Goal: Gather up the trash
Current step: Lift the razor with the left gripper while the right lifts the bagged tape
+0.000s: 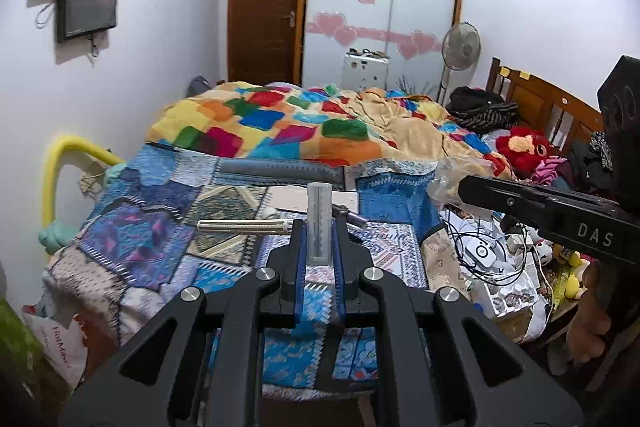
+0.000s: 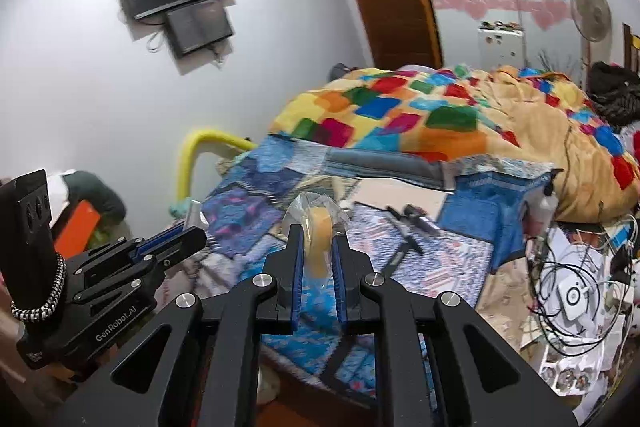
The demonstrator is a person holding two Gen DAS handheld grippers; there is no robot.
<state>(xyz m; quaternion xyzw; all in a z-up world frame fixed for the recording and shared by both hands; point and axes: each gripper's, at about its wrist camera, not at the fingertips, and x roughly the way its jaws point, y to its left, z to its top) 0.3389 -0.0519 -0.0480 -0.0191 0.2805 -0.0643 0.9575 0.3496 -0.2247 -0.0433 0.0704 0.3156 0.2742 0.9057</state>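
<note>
In the left wrist view my left gripper is shut on a stiff clear plastic strip that stands upright above its tips, over the patchwork bed cover. My right gripper reaches in from the right with crumpled clear plastic at its tip. The right wrist view shows that gripper shut on a clear plastic wrapper with a yellowish piece inside. To its left, my left gripper holds the clear strip.
A metal rod and dark tools lie on the bed cover. A colourful blanket is heaped behind. Tangled cables and white boxes crowd the right side. A yellow padded rail stands at the bed's left edge.
</note>
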